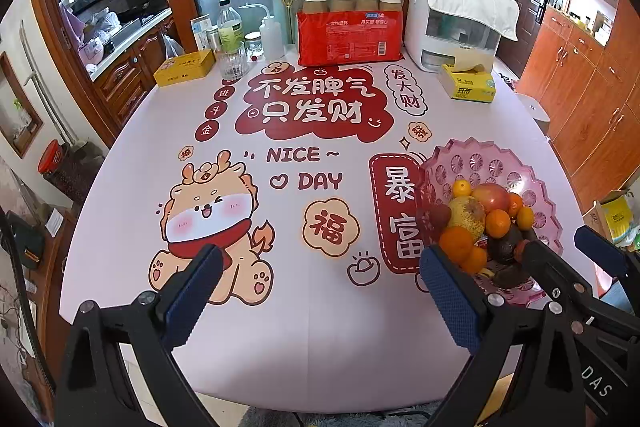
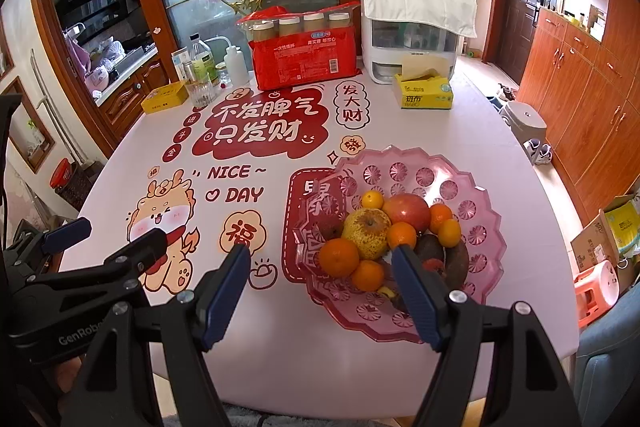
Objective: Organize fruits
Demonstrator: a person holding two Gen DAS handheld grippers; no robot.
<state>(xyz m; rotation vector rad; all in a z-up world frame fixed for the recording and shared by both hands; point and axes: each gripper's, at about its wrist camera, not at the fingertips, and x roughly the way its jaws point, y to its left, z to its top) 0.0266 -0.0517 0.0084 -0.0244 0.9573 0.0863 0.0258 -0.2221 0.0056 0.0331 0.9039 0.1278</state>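
Fruit: oranges, pear, and apple sat piled in the pink bowl, at 3 o'clock on the surface.
Left tongs: spread, empty.
Right tongs: spread, empty.

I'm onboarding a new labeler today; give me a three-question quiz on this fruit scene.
1. True or false: both the left tongs and the right tongs are open and hold nothing.
2. Multiple choice: the fruits lie in A) a yellow tin, B) the pink plate, C) a red bag.
3. Fill in: the yellowish speckled pear sits beside a red ____ on its right in the right wrist view.

Key: 1 true; 2 B; 3 apple.
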